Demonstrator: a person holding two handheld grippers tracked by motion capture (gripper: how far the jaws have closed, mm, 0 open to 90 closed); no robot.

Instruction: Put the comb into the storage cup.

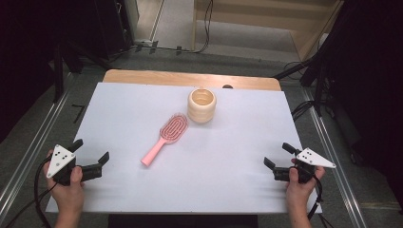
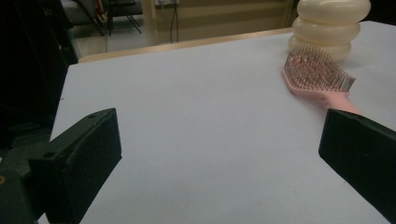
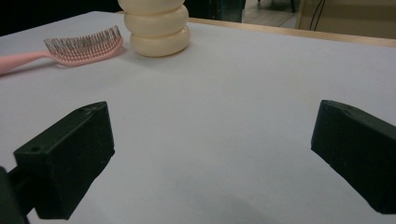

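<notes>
One cream ribbed cup (image 1: 202, 105) stands upright toward the far middle of the white surface (image 1: 142, 109); from the high view its mouth is open, and whether anything lies inside cannot be told for sure, though only pale inner wall shows. One pink hairbrush (image 1: 166, 135) lies just on the near-left side of the cup, bristles up, its head close beside the cup's base and its handle running away from the cup toward the near left. In the left gripper view the brush head (image 2: 315, 74) sits right in front of the cup (image 2: 327, 28); whether the two touch cannot be told.

There are two claws. The left claw (image 1: 90, 152) is held well to the near left of the cup, jaws spread wide with nothing between them. The right claw (image 1: 278, 156) is held well to the near right of the cup, jaws likewise spread and gripping nothing. Bare white surface lies between each claw and the cup and brush, with nothing in the way.
</notes>
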